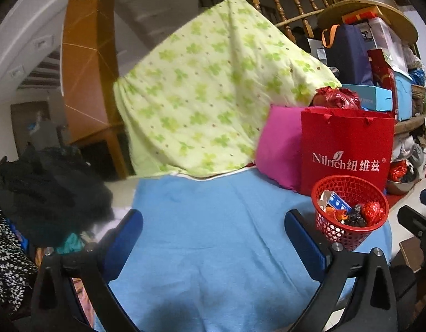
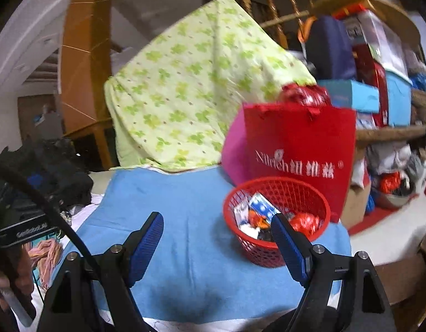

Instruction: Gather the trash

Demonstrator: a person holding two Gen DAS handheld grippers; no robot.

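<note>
Left wrist view: I see my left gripper (image 1: 213, 238) spread wide with nothing between its blue pads, above the blue cloth (image 1: 213, 215). The red basket (image 1: 351, 238) sits lower right on the cloth, holding wrappers (image 1: 351, 211), just in front of a red bag (image 1: 348, 149). Right wrist view: my right gripper (image 2: 218, 238) is released and empty; the basket (image 2: 284, 191) lies right of centre.

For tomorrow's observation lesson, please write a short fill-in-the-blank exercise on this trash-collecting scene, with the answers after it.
1. The trash lies inside a round red ____.
2. The cloth under it is ____.
3. Directly behind it stands a red paper ____ with white lettering.
4. Between the fingers of the left gripper there is ____.

Answers: basket; blue; bag; nothing
</note>
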